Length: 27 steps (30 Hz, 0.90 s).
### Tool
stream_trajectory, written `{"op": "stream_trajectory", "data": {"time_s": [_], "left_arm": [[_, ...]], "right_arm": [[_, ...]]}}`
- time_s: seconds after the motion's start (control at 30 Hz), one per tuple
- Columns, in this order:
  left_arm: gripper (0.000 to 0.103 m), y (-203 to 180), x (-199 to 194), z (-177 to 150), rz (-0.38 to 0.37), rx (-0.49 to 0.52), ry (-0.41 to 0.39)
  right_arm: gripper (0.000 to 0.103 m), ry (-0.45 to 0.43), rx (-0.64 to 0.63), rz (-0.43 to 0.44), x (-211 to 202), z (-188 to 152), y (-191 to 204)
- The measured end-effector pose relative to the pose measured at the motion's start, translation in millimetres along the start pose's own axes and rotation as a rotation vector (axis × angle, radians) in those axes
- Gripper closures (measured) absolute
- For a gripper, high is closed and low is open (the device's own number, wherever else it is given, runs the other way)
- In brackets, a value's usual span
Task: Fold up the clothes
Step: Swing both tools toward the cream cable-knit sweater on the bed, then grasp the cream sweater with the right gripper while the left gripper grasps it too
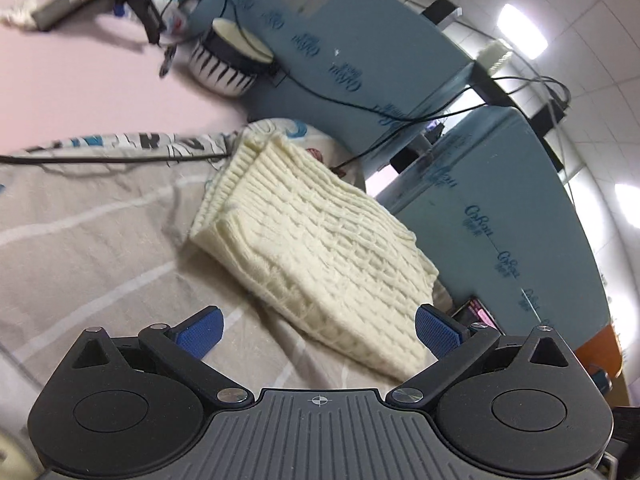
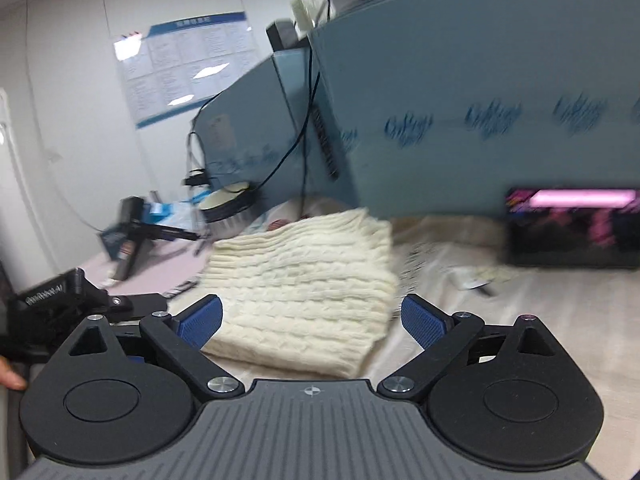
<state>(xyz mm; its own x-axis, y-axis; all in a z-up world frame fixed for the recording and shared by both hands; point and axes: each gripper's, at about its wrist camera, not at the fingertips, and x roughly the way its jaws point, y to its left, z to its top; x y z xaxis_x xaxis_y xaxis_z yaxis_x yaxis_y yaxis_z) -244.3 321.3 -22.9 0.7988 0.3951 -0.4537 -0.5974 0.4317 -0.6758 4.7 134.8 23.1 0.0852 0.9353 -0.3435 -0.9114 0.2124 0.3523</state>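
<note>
Folded cream cable-knit sweater (image 1: 316,248) lying mid-frame on striped beige sheet (image 1: 100,240), below blue partition (image 1: 360,60). Left gripper (image 1: 319,330) spread wide, grasping nothing. Right gripper (image 2: 312,322) likewise released, blue pads (image 2: 202,320) flanking sweater's near edge.

sweater (image 1: 316,248): chunky cream knit, rough | sheet (image 1: 100,240): matt woven cloth | jaws: blue textured pads

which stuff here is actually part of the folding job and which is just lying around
Part of the job:
- cream knit sweater, already folded, lying on the striped sheet
- left gripper, open
- right gripper, open

Just lying about:
- black-and-white striped bowl
- black cables
- blue foam boards
- lit screen
- wall poster
</note>
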Motion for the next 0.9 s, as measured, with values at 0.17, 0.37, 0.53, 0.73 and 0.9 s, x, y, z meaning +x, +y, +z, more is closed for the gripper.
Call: {"op": "stream_trajectory", "data": {"time_s": [0.17, 0.37, 0.53, 0.73, 0.9], "left_arm": [[0.0, 5.0, 23.7, 9.0, 0.028, -0.049, -0.029], [0.001, 3.7, 39.9, 7.5, 0.018, -0.034, -0.137], [0.035, -9.5, 48.7, -3.0, 0.084, 0.106, -0.148], [0.077, -8.3, 46.4, -3.8, 0.077, 0.135, -0.156], [0.081, -20.4, 27.1, -11.4, 0.018, 0.227, -0.256]], "right_arm": [[0.004, 0.055, 0.107, 0.024, 48.5, 7.9, -27.0], [0.004, 0.131, 0.187, 0.04, 97.9, 6.1, -40.9], [0.015, 0.135, 0.14, 0.004, 112.1, 6.3, -22.3], [0.06, 0.099, 0.041, -0.111, 97.7, 2.9, -6.9], [0.073, 0.047, -0.014, -0.086, 72.7, 2.3, 12.0]]}}
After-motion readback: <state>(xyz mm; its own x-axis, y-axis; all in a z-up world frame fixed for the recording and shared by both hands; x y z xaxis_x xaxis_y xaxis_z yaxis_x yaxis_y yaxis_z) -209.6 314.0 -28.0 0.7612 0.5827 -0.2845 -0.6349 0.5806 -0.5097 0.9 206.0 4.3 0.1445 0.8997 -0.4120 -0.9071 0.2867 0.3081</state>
